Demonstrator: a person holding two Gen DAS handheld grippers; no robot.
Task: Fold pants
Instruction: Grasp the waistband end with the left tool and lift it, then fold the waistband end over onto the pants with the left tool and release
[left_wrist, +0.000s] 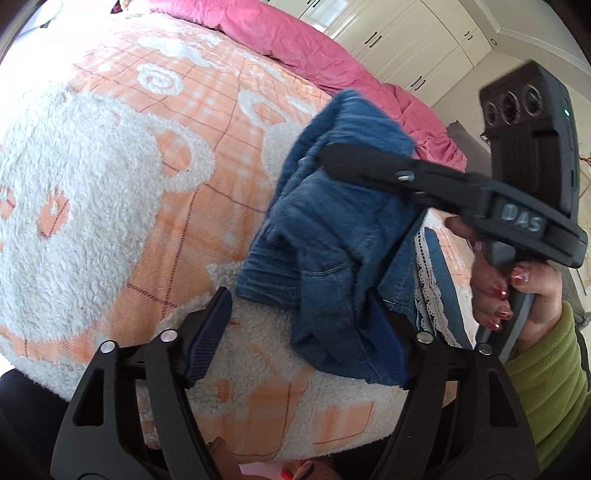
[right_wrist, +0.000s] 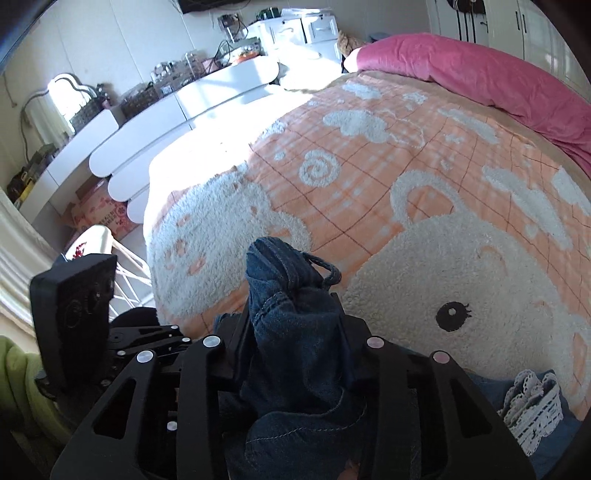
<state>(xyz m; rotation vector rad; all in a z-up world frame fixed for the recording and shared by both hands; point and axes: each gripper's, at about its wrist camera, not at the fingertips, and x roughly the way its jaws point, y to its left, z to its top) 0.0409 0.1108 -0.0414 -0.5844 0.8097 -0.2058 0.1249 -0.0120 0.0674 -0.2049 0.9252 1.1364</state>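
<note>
The blue denim pants (left_wrist: 332, 236) hang bunched above the orange and white fleece blanket (left_wrist: 110, 177). Their white lace hem (left_wrist: 428, 295) trails at the right. My left gripper (left_wrist: 299, 332) is open, with its right finger (left_wrist: 384, 336) against the lower fold of denim and its left finger apart from it. My right gripper (left_wrist: 332, 158) comes in from the right and is shut on the upper bunch of pants. In the right wrist view the denim (right_wrist: 295, 332) is clamped between the right gripper's (right_wrist: 291, 317) fingers, and the lace hem (right_wrist: 532, 410) lies at the lower right.
A pink duvet (right_wrist: 480, 81) lies along the far side of the bed. White wardrobes (left_wrist: 406, 44) stand beyond it. A white dresser (right_wrist: 177, 122) with clutter and a mirror stands left of the bed. The blanket (right_wrist: 406, 177) shows a bear pattern.
</note>
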